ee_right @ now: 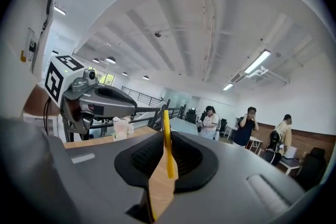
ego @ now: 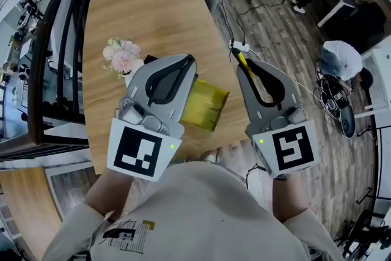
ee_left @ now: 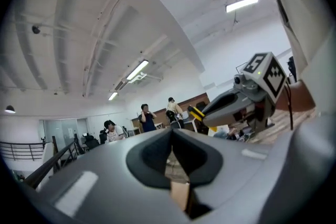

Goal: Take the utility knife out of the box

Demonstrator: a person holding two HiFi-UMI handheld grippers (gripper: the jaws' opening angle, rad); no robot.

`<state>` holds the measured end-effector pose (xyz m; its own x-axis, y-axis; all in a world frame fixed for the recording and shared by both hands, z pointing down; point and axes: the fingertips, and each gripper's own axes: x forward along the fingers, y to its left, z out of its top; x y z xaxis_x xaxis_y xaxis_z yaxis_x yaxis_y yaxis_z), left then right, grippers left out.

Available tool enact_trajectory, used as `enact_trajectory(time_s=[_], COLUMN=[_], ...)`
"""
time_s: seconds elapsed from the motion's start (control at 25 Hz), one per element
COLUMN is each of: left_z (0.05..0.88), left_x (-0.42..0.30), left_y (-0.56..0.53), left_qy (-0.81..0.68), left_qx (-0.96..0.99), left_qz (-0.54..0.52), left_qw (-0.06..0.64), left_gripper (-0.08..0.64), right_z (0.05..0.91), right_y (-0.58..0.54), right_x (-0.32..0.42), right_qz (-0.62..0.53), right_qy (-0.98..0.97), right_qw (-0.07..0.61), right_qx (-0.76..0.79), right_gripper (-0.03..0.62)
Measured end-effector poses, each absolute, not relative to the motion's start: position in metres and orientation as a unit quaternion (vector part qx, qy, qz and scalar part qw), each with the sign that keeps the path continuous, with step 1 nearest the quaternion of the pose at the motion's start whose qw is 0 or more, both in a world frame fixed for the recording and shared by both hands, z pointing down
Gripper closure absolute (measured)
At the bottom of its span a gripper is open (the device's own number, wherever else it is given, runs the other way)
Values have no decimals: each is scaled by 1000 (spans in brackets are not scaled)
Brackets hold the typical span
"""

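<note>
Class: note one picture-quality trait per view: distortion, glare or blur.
Head view: the lens bows the table edges and floorboards. Left gripper view: black round border, glaring ceiling lamp. Right gripper view: same border; the utility knife looks sharp.

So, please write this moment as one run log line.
right gripper: shut on utility knife | left gripper: shut, empty | box: on table

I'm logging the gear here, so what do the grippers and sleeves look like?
The left gripper and right gripper are matching grey tapered shells with black padded jaw hollows. Each carries a white cube with a black square marker and a small green light. The sleeves are cream.
</note>
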<state>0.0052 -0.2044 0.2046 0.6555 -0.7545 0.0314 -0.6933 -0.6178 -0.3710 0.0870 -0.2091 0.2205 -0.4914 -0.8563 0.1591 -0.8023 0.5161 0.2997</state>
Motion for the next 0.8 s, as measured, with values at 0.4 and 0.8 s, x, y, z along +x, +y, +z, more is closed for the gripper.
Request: enact_trajectory(time_s=[0.4, 0.8], left_z=[184, 205], left_x=[12, 15], left_y=[-177, -170], left_qy=[428, 429], left_qx=[-885, -880], left_qz=[-59, -90], left_qw=[172, 185], left_gripper=[557, 558], right_z=[178, 213], right_y=[-159, -153], right_x=[127, 135], right_qz=[-85, -17], right_qy=[-855, -864], right_qw=[22, 9], right_qx=[512, 504], right_gripper=[541, 543])
